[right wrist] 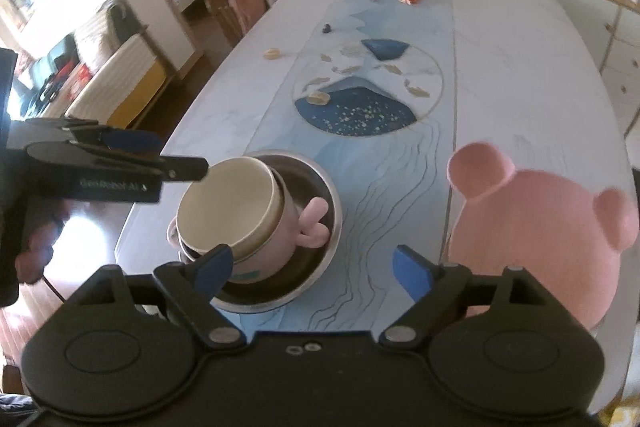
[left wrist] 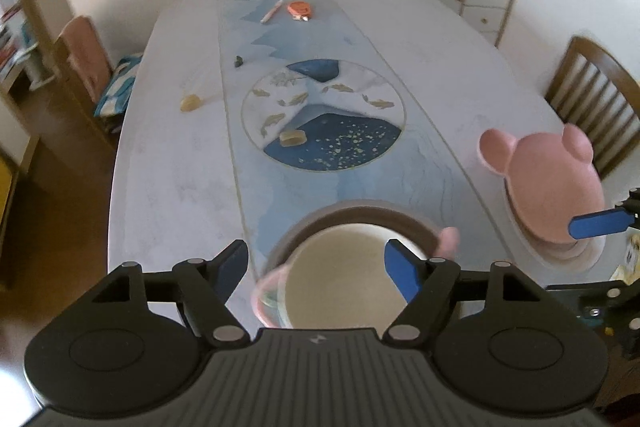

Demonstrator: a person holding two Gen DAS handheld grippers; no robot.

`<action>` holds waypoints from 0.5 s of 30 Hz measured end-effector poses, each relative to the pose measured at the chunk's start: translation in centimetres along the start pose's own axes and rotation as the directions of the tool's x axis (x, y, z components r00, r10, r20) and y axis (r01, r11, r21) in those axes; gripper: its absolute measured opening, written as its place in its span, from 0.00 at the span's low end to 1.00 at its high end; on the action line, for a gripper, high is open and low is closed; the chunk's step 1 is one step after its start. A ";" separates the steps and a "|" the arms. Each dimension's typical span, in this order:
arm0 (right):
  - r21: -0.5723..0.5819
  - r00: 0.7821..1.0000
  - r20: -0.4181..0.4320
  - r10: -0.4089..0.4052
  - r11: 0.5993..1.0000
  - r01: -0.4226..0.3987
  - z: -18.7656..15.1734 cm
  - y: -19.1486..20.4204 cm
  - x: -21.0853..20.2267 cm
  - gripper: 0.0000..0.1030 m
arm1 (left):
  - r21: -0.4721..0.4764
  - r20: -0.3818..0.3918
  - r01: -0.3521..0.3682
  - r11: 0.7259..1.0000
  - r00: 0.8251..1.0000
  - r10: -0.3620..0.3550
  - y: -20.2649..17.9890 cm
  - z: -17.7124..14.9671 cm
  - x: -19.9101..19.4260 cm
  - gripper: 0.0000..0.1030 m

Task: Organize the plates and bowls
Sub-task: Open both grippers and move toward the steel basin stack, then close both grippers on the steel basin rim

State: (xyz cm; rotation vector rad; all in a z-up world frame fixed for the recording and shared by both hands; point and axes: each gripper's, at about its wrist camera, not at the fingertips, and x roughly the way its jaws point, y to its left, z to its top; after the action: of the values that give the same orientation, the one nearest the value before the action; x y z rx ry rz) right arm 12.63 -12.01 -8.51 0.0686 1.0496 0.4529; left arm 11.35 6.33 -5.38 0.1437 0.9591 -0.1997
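On table [right wrist: 500, 75], steel bowl [right wrist: 320, 183] holds pink cup [right wrist: 276, 231]; both grippers' fingers apart.

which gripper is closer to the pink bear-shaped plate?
Right. The right gripper is open just beside the pink bear-shaped plate, one finger next to its near edge. The left gripper is open over the cream bowl in the metal bowl, farther off.
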 end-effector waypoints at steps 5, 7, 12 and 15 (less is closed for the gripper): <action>0.084 0.999 -0.005 -0.038 0.996 0.038 -1.2 1.0 1.7 0.85 | 0.062 -0.018 0.028 0.998 0.999 -0.027 3.6 1.2 2.5 0.73; 0.103 0.998 -0.011 -0.055 0.993 0.056 -1.6 1.5 2.4 0.84 | 0.080 -0.028 0.045 0.996 0.999 -0.042 4.8 1.7 3.5 0.73; 0.135 0.995 -0.037 -0.093 0.986 0.097 -2.7 2.8 4.3 0.80 | 0.122 -0.076 0.108 0.987 0.992 -0.099 6.8 2.8 6.7 0.72; 0.161 0.992 -0.059 -0.114 0.979 0.122 -3.4 3.0 5.4 0.75 | 0.133 -0.111 0.149 0.980 0.985 -0.134 7.3 3.0 8.5 0.71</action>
State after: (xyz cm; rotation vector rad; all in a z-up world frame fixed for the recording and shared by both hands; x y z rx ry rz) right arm 10.98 -7.71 -13.82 0.1414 1.1320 0.2607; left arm 20.21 11.85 -10.41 0.2173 1.0577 -0.3949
